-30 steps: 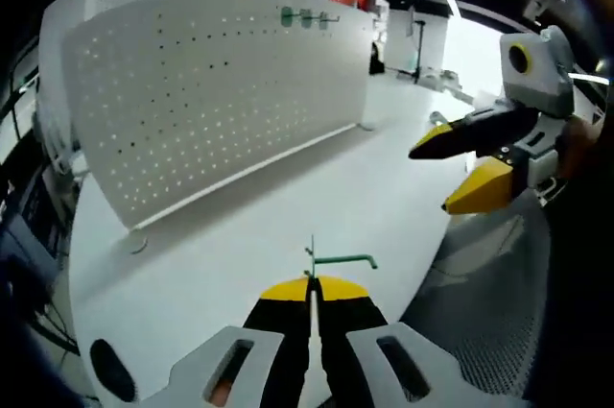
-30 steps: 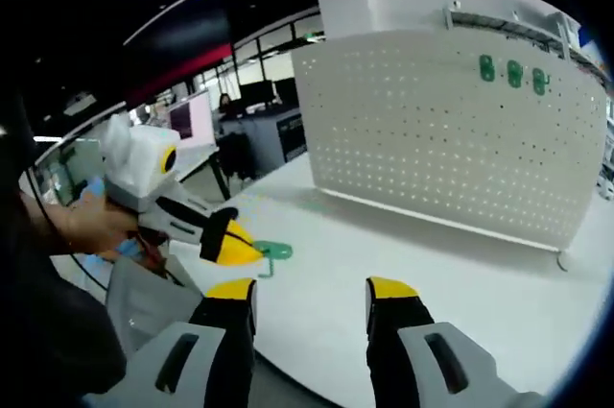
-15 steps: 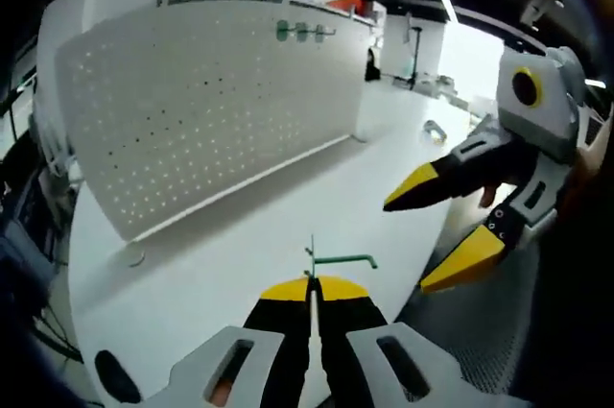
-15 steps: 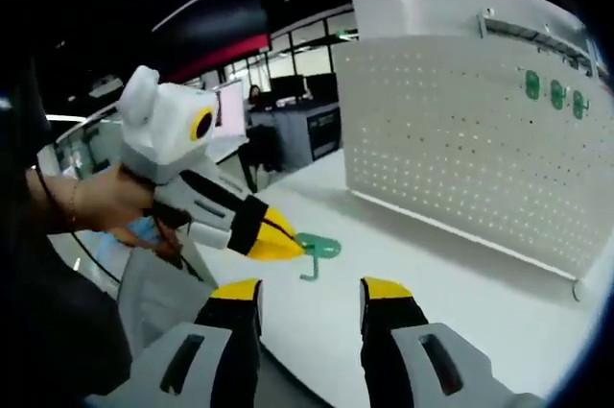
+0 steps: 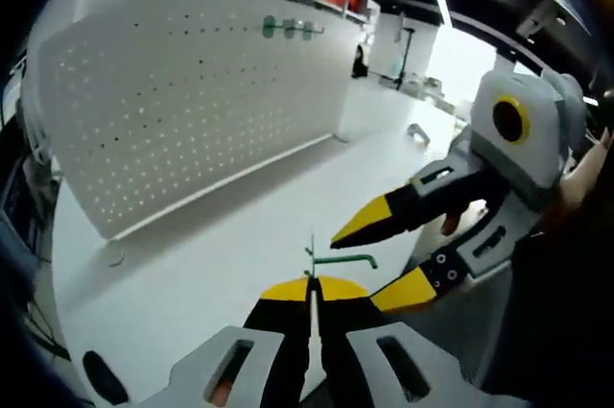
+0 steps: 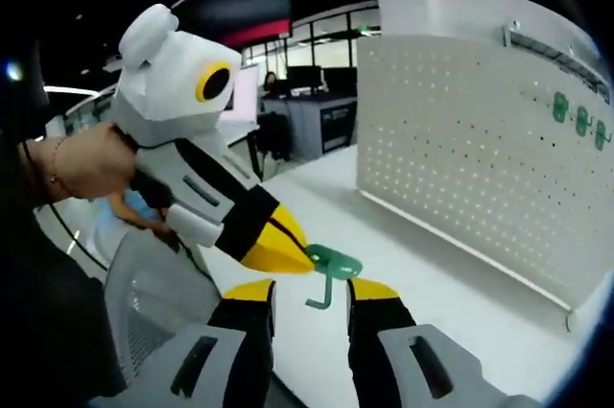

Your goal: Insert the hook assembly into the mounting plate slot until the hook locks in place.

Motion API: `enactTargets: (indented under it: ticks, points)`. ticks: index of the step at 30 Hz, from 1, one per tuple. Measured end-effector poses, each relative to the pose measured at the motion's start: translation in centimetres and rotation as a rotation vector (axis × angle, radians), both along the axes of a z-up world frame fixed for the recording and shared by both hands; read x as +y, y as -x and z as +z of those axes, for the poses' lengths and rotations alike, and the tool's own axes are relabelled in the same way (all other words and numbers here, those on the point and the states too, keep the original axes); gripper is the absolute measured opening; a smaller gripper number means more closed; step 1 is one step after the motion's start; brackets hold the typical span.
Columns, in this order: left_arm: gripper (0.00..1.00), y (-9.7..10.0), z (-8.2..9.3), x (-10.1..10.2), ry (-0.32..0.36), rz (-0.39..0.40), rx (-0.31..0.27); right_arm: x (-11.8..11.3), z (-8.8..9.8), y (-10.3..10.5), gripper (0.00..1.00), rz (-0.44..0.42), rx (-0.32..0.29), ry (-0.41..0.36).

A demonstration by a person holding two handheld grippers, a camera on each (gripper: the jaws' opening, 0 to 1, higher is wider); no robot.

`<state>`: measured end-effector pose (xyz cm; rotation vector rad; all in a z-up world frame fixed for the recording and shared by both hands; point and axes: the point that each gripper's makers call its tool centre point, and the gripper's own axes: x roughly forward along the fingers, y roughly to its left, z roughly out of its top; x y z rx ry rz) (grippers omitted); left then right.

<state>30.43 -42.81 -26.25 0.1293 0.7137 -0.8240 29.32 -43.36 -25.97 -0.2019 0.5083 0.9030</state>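
Two tools are meeting over the near edge of the desk [image 5: 240, 226], and we are working with both at once. Our left tool [image 5: 311, 291] is clamped tight on the green hook [image 5: 338, 259], its yellow tips pressed together with no gap; it is gripping the flat base end, so the bent wire arm is sticking out free ahead of the tips. That hold is leaving the arm open for a second grasp.

Our right tool [image 6: 309, 290] is coming up on the same hook [image 6: 329, 274] from the other side. Its jaws are standing apart at a moderate width, and the hook's curved stem is hanging between the yellow tips without either one touching it, as far as we can judge. In the left gripper view this tool [image 5: 366, 254] is reaching in from the right, one jaw just above the hook's arm and one below.

We judge this as a handover or a regrip, to turn the hook before insertion.

Well beyond both tools, the white pegboard [image 5: 182, 101] is standing upright on the desk, three green hooks [image 5: 286, 28] already hanging near its top edge. Our hook is well apart from it.
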Motion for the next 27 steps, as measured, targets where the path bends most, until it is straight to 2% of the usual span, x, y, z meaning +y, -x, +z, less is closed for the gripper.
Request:
enactTargets:
  ticks: [4,9,18,22,23,27]
  points:
    - [0.01,0.0,0.0,0.0,-0.005,-0.004,0.004,0.0,0.2,-0.2,0.22,-0.001,-0.010,0.004]
    - [0.01,0.2,0.0,0.0,0.004,-0.003,0.025,0.2,0.0,-0.2,0.21,-0.004,0.010,-0.004]
    - [0.01,0.1,0.1,0.1,0.025,0.017,0.055,-0.1,0.2,-0.8,0.09,-0.019,-0.004,0.016]
    - [0.01,-0.1,0.2,0.1,0.028,0.033,0.057,-0.2,0.2,-1.2,0.07,-0.043,0.016,-0.018]
    - [0.01,-0.1,0.2,0.1,0.030,0.039,0.056,-0.2,0.2,-1.3,0.07,-0.060,0.049,-0.037]
    - [0.01,-0.2,0.3,0.0,-0.014,0.034,0.021,-0.1,0.1,-1.4,0.06,-0.059,0.049,-0.031]
